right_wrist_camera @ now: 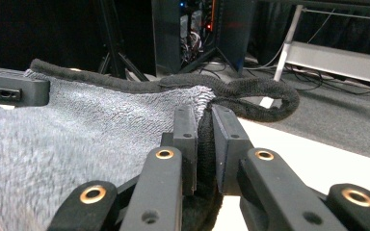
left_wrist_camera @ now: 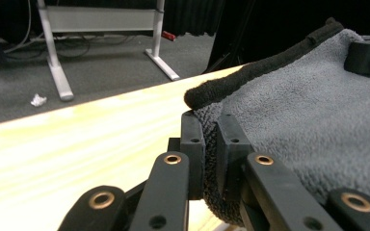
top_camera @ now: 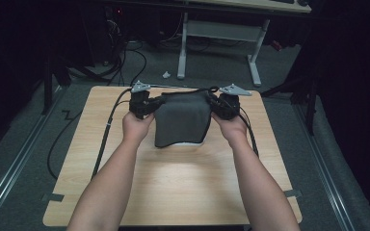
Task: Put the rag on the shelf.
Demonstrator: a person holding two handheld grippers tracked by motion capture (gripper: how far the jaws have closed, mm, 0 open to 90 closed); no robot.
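Observation:
A grey towel (top_camera: 182, 120) with a dark hem hangs between my two grippers over the far half of the wooden table (top_camera: 173, 187); its lower edge rests folded on the tabletop. My left gripper (top_camera: 155, 104) is shut on the towel's left top corner, and in the left gripper view the cloth (left_wrist_camera: 308, 125) is pinched between the jaws at my gripper (left_wrist_camera: 210, 130). At the other top corner my right gripper (top_camera: 214, 102) is shut on the towel (right_wrist_camera: 77, 130), the hem bunched between the jaws of that gripper (right_wrist_camera: 203, 122). Each gripper view shows the other gripper's black body at the towel's far corner.
A white-legged desk frame (top_camera: 219, 33) stands on the grey floor beyond the table, with cables and a scrap of paper (top_camera: 166, 74) near it. Black cables trail from both grippers across the table's left and right sides. Dark stands flank the table.

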